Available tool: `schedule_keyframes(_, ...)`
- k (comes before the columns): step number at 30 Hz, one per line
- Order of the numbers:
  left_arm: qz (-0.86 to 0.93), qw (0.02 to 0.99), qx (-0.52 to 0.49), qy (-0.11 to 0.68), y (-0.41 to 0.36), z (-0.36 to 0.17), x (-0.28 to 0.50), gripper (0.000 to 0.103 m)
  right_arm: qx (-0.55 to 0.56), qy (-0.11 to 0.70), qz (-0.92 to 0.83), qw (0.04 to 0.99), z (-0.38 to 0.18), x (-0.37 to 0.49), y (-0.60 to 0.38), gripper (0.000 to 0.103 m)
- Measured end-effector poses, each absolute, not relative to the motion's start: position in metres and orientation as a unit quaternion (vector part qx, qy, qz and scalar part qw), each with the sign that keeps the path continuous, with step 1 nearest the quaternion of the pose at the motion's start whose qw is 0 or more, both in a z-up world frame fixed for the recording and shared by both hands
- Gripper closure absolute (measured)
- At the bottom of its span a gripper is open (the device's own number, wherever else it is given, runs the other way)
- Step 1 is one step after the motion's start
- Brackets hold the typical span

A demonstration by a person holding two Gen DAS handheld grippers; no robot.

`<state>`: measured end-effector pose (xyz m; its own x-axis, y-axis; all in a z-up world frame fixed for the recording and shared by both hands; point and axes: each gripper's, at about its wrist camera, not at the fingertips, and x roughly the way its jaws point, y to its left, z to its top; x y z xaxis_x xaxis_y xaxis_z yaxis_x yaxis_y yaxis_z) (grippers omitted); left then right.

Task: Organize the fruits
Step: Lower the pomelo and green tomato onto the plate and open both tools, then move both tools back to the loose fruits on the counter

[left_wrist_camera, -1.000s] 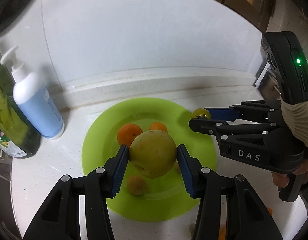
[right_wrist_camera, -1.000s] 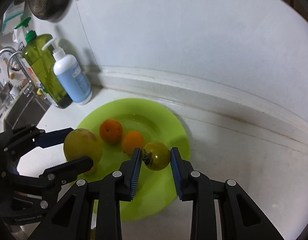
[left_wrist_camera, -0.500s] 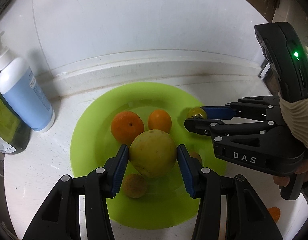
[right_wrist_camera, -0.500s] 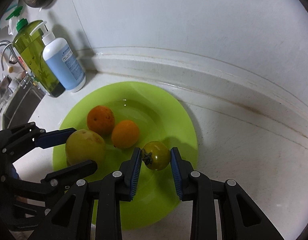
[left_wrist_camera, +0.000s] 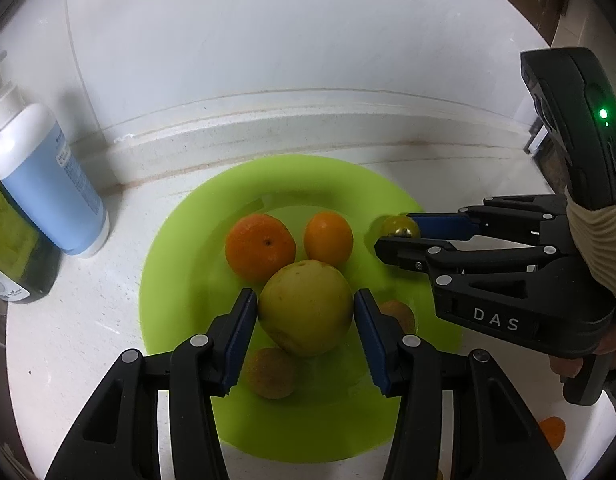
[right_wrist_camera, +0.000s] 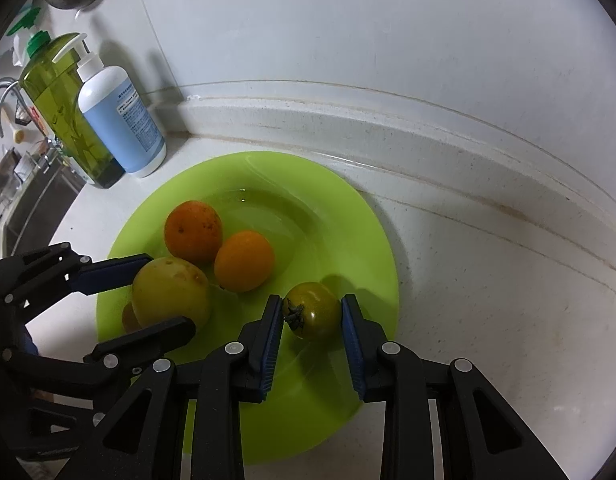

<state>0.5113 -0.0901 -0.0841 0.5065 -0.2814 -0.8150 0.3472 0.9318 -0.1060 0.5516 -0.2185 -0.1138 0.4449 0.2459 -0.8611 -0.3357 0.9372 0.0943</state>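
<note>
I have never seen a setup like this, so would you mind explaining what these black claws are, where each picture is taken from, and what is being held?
The claws are two hand-held grippers, one in each of a person's hands, with a wide-angle camera on each looking forward along its fingers. So each picture shows its own gripper at the bottom and the other one at the side.

In the left camera's picture, the left gripper is clamped on a large yellow-green fruit. In the right camera's picture, the right gripper is clamped on a small green tomato.

Both are over a green plate on a white counter. Two oranges lie on it. A blue pump bottle and a green bottle stand behind.
</note>
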Motion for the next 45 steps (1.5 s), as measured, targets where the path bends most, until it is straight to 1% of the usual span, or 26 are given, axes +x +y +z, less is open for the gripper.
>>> schedule_keyframes(3,-0.182,0.871,0.038,0.454,-0.088,-0.078,0.509,0.054,-0.037,0.494,0.170,0.852,-0.112,0.550,-0.221,0.071)
schedule_keyframes(6,-0.181,0.875,0.040,0.447,-0.085,-0.071,0.506,0.054,-0.031,0.490,0.166,0.855,-0.107,0.547,-0.222,0.067)
schedule_keyframes(13,-0.179,0.886,0.034,0.426,-0.076,-0.051,0.486,0.053,-0.022,0.463,0.149,0.874,-0.082,0.523,-0.227,0.067)
schedule_keyframes(15,-0.178,0.891,0.032,0.417,-0.074,-0.042,0.478,0.052,-0.019,0.448,0.145,0.882,-0.071,0.510,-0.229,0.065)
schedule_keyframes(16,-0.178,0.893,0.031,0.412,-0.073,-0.038,0.473,0.051,-0.019,0.442,0.143,0.885,-0.067,0.506,-0.230,0.063)
schedule_keyframes(21,-0.188,0.900,0.029,0.392,-0.069,-0.018,0.445,0.047,-0.018,0.408,0.134,0.903,-0.042,0.473,-0.234,0.060)
schedule_keyframes(24,-0.189,0.906,0.032,0.377,-0.072,-0.009,0.427,0.044,-0.019,0.390,0.125,0.912,-0.029,0.449,-0.236,0.056)
schedule_keyframes(27,-0.185,0.912,0.038,0.364,-0.073,0.001,0.408,0.043,-0.022,0.375,0.115,0.919,-0.018,0.427,-0.238,0.054)
schedule_keyframes(32,-0.194,0.916,0.048,0.347,-0.074,0.013,0.376,0.039,-0.019,0.355,0.089,0.931,-0.004,0.388,-0.245,0.048)
schedule_keyframes(39,-0.216,0.916,0.062,0.333,-0.083,0.018,0.335,0.036,-0.010,0.347,0.063,0.936,0.002,0.345,-0.255,0.047)
schedule_keyframes(45,-0.239,0.912,0.067,0.327,-0.092,0.010,0.306,0.035,-0.006,0.345,0.046,0.938,-0.002,0.313,-0.258,0.047)
